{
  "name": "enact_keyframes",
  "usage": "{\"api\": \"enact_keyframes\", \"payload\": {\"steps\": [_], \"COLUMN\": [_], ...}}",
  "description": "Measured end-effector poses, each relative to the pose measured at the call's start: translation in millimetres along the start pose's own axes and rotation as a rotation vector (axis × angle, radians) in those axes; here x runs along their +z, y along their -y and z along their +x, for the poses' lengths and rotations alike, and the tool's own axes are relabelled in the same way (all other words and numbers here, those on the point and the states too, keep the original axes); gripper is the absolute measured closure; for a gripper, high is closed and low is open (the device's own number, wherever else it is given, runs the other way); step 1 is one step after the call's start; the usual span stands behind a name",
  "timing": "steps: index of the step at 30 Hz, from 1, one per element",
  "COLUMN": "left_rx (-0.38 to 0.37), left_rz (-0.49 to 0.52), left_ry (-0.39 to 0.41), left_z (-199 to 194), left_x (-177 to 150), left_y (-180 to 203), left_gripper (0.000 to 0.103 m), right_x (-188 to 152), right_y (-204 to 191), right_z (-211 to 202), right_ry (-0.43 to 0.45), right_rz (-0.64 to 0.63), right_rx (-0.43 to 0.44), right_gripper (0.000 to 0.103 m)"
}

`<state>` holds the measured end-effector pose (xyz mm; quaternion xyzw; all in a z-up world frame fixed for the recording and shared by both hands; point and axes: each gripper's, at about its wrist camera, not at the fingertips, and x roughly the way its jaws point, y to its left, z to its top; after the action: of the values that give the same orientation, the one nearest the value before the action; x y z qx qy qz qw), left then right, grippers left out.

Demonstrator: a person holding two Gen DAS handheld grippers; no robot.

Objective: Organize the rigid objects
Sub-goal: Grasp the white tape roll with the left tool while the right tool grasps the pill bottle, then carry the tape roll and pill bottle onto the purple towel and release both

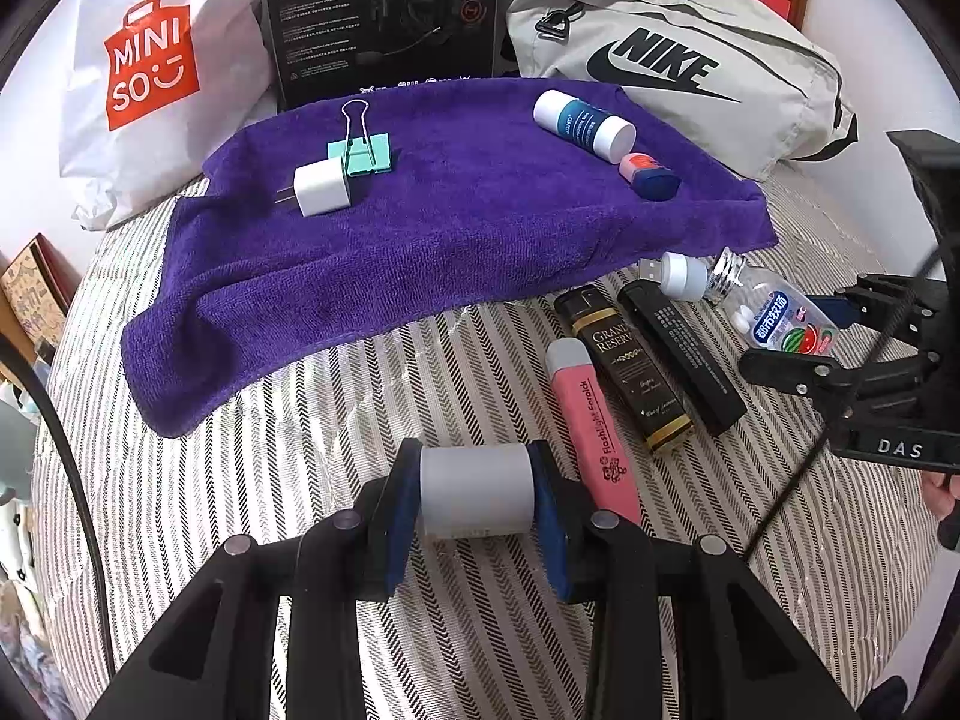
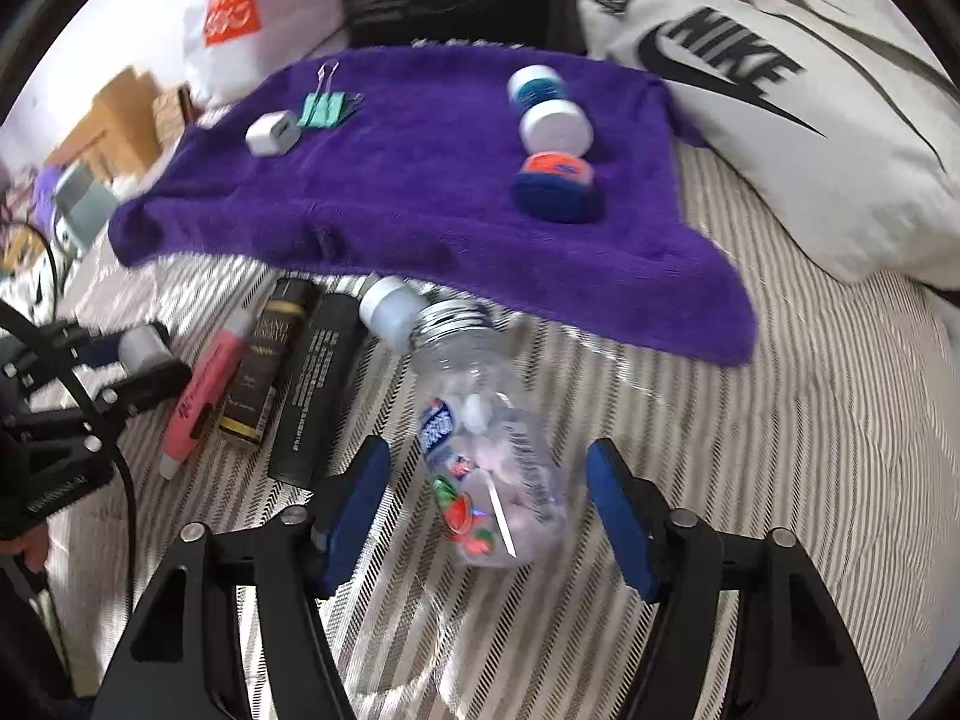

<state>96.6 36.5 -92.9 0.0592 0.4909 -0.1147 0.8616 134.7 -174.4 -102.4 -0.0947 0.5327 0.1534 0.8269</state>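
My left gripper (image 1: pixel 477 495) is shut on a grey-white cylinder (image 1: pixel 477 489), held just above the striped bedcover; it also shows in the right wrist view (image 2: pixel 143 348). My right gripper (image 2: pixel 487 507) is open, its blue pads on either side of a clear candy bottle (image 2: pixel 486 450) lying on the cover, not touching it. The bottle shows in the left wrist view (image 1: pixel 774 312). On the purple towel (image 1: pixel 420 228) lie a white charger (image 1: pixel 321 186), a teal binder clip (image 1: pixel 360 150), a white-blue bottle (image 1: pixel 585 123) and a small pink-blue item (image 1: pixel 651 177).
Off the towel lie a pink flashlight (image 1: pixel 594 420), a black-gold box (image 1: pixel 627 366), a black box (image 1: pixel 681 354) and a small white USB light (image 1: pixel 678 273). Behind stand a Miniso bag (image 1: pixel 156 72), a black headset box (image 1: pixel 384 12) and a grey Nike bag (image 1: pixel 678 60).
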Motion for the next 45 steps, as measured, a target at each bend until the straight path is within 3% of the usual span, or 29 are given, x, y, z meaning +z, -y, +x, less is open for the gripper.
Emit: {"api": "enact_keyframes", "payload": {"steps": [4,9,24,32,45], "left_rx": [0.008,0.004,-0.013,-0.005,-0.013], "left_rz": [-0.002,-0.009,-0.042,-0.087,-0.087], "left_ry": [-0.005,-0.005,-0.012,-0.001,0.048], "left_z": [0.0,0.4,-1.5,-12.1,-31.1], "left_x": [0.6,0.9,0.8,-3.3,8.0], "left_y": [1.5,0.8,-6.1,-22.6,-29.3], "left_gripper": [0.070,0.070,0.073,0.074,0.074], "right_x": [-4.1,-2.2,-1.1,-7.5,-10.8], "right_y": [-5.3,0.8,-4.9,12.3,20.2], "right_z": [-4.8,-6.1,-6.3,-16.6,-36.1], "right_ry": [0.022,0.024,0.025,0.037,0.065], "right_rz": [-0.079,-0.092,-0.112,-0.027,0.005], "right_rx": [0.001,0.031,0.053,0.134,0.176], "right_gripper": [0.053,0.060,0.060,0.061,0.061]}}
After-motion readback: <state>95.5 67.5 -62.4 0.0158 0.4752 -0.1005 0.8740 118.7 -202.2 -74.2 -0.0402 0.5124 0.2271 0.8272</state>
